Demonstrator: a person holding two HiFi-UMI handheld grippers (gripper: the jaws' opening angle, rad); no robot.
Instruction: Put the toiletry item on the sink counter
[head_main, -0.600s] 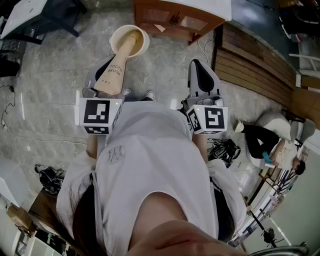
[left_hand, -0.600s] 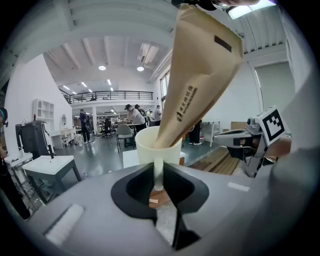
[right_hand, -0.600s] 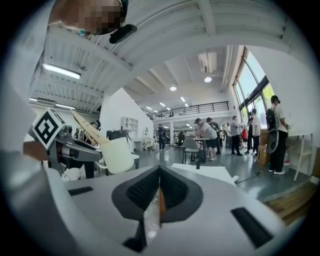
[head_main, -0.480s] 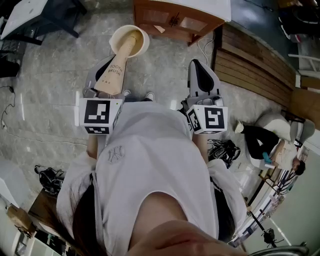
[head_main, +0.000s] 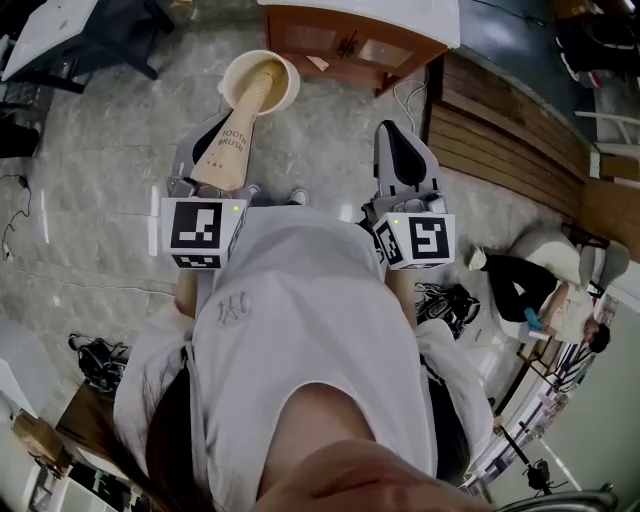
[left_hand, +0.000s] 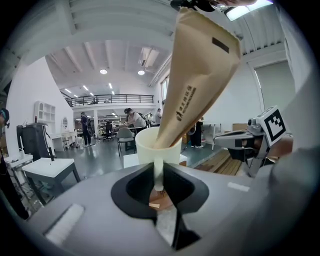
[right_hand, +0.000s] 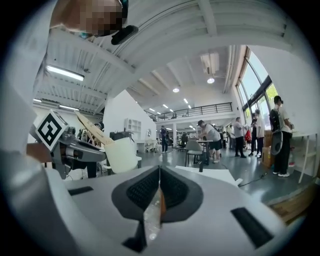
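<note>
cream mug (head_main: 284, 92), pinched by its thin handle in the left gripper (left_hand: 158, 182) at the head view's upper left, may swivel and spill its tall brown paper toothbrush packet (head_main: 230, 145) short of the white-topped wooden sink counter (head_main: 400, 14); right gripper (right_hand: 159, 191) closed, empty.

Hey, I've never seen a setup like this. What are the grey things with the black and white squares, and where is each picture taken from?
There is no robot here. A person holds a two-jaw gripper in each hand, and the squared marker cubes are part of those grippers. The head view comes from a camera on the person's head, looking down past their white shirt to the stone floor and a wooden cabinet ahead. The two gripper views come from cameras riding on each gripper. The left gripper is clamped on the handle of a cream cup, which holds a brown paper toothbrush packet. The right gripper is shut and empty.
</note>
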